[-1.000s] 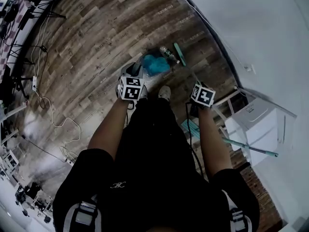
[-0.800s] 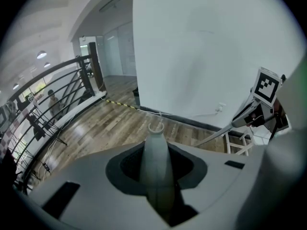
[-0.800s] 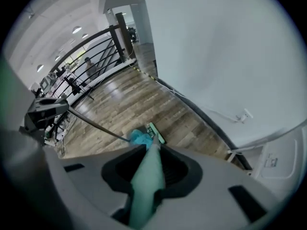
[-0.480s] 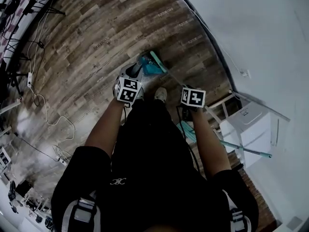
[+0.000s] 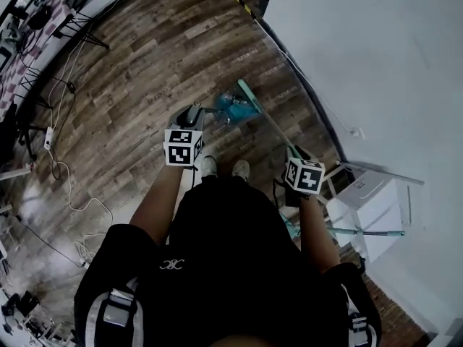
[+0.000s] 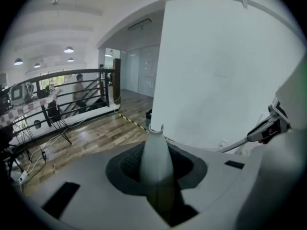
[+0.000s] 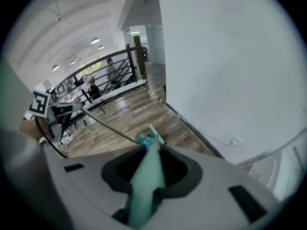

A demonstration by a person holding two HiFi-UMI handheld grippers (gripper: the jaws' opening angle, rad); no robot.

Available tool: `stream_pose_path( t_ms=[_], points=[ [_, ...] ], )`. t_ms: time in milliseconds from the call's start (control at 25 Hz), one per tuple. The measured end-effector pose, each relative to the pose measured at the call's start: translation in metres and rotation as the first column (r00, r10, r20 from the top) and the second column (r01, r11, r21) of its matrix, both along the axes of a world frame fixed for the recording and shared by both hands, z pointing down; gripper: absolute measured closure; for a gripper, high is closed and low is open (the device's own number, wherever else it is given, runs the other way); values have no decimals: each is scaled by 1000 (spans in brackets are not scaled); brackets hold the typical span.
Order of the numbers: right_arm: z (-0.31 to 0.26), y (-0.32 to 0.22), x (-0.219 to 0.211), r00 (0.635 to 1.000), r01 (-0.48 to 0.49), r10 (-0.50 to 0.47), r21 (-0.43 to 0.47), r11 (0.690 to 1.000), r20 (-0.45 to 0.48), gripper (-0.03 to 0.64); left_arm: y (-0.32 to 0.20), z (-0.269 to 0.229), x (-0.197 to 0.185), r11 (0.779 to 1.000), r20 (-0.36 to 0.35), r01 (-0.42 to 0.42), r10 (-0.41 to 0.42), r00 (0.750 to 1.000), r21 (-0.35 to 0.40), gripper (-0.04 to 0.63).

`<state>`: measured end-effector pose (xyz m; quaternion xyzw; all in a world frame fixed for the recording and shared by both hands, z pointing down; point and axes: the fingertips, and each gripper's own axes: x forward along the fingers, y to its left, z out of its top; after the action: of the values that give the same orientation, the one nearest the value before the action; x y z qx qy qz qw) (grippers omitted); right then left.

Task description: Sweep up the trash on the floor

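In the head view my left gripper (image 5: pixel 195 114) is shut on the long grey handle (image 6: pixel 155 159) of a blue dustpan (image 5: pixel 230 108), which rests on the wood floor ahead of the person's feet. My right gripper (image 5: pixel 295 154) is shut on the teal handle (image 7: pixel 147 176) of a broom. The broom head (image 5: pixel 247 91) lies against the dustpan's far side. A clear bit of trash, apparently a plastic bottle (image 5: pixel 236 100), shows at the dustpan's mouth. The right gripper view shows the broom head (image 7: pixel 156 134) against the dustpan (image 7: pixel 143 139).
A white wall (image 5: pixel 362 49) runs along the right. A white cabinet (image 5: pixel 372 201) and a second teal-handled tool (image 5: pixel 362 231) stand by the right arm. Cables (image 5: pixel 72 186) and tripod legs (image 5: pixel 79 31) lie at the left. A railing (image 6: pixel 72 87) with people behind it shows far off.
The broom head swung left from beside the bottle to the dustpan. The bottle no longer lies apart on the floor. The person stepped back and both grippers drew nearer.
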<state>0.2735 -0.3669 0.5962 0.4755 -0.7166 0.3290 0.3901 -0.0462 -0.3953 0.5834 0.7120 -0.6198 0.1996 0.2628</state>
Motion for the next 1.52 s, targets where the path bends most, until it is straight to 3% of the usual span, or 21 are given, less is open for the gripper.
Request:
stream_pose_path(
  t_ms=[160,320,520,720,1120,1520],
  points=[
    [-49,-11,15,989,-138,130,106,985,76,515,-16,-42,-12,998,-6,25,-25,1000,62,495],
    [-84,-30,21,975,-208,187,205,956,117,515,-37,-78,-18,992,21,34,-37,999,119,495],
    [-101,-35,25,965,-260,240,254,932,109,515,-40,-110,-16,994,70,34,-42,997,106,495],
    [-103,-48,20,952,-302,277,248,920,132,515,-42,-121,-21,997,108,33,-42,993,77,495],
    [-88,-34,20,940,-326,296,192,926,171,515,-25,-106,-26,999,105,37,-39,994,26,495],
    [-86,-32,38,937,-334,303,192,923,172,515,-26,-107,9,996,158,-70,61,986,49,494]
  ],
)
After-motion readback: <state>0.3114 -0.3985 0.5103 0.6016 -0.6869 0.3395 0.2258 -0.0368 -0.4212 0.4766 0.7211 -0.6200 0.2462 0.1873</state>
